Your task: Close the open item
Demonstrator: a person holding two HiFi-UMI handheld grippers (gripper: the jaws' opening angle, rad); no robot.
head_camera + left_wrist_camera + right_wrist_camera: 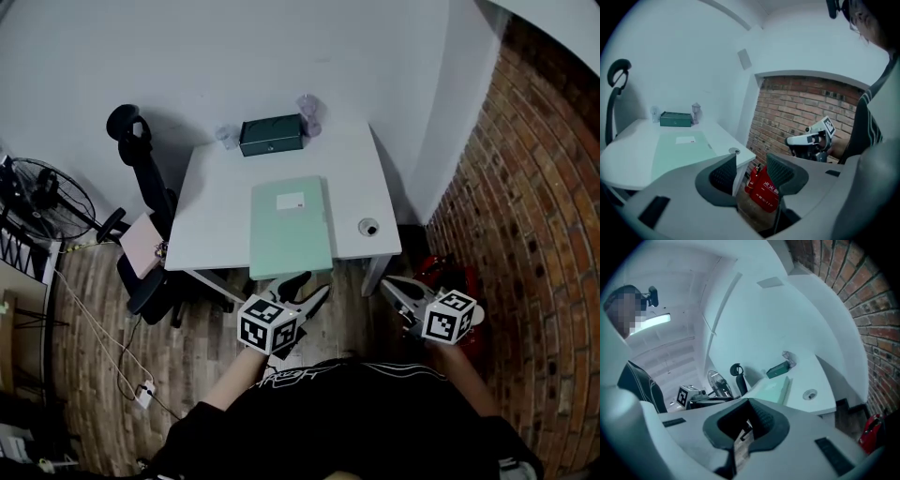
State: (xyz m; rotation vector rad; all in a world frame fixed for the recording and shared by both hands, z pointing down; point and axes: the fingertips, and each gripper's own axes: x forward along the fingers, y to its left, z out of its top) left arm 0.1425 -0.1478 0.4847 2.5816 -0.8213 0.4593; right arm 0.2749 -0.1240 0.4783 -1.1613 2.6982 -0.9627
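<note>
A pale green folder with a white label lies flat on the white table, its cover down. A dark green box stands at the table's far edge, and its lid looks down. My left gripper hovers off the table's near edge, just short of the folder. Its jaws stand open with nothing between them. My right gripper hangs to the right, below the table's front right corner, shut and empty.
Two clear plastic items flank the box. A round cable grommet sits in the table's right front corner. An office chair and a fan stand left. A brick wall and a red fire extinguisher are on the right.
</note>
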